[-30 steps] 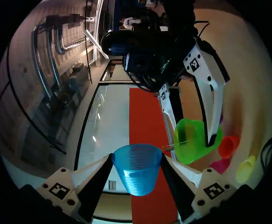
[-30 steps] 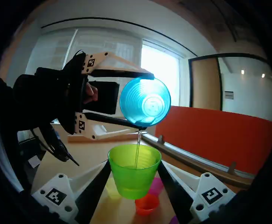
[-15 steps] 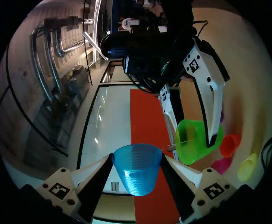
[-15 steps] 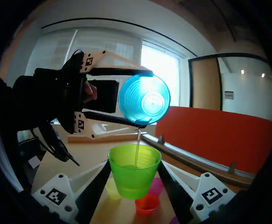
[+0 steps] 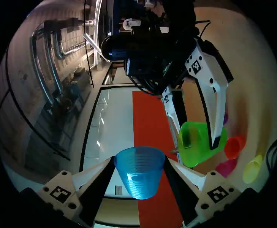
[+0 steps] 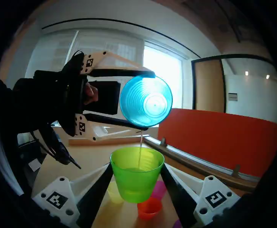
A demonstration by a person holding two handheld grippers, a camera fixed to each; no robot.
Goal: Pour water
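Left gripper (image 6: 145, 102) clamped on blue cup (image 6: 147, 97), tipped over, up left of centre. Thin water stream (image 6: 140, 146) falls from it into green cup (image 6: 136, 184). Right gripper (image 6: 136, 168) clamped on green cup, upright, near centre. Orange cup (image 6: 149, 207) on table (image 6: 89, 159) beyond.

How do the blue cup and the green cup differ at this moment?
The blue cup is tipped on its side, above; the green cup is upright below it. A thin stream of water leaves the blue cup and lands in the green cup, which holds some. The left gripper holds the blue cup, the right gripper the green cup. Both are see-through tapered plastic cups clamped between two fingers.
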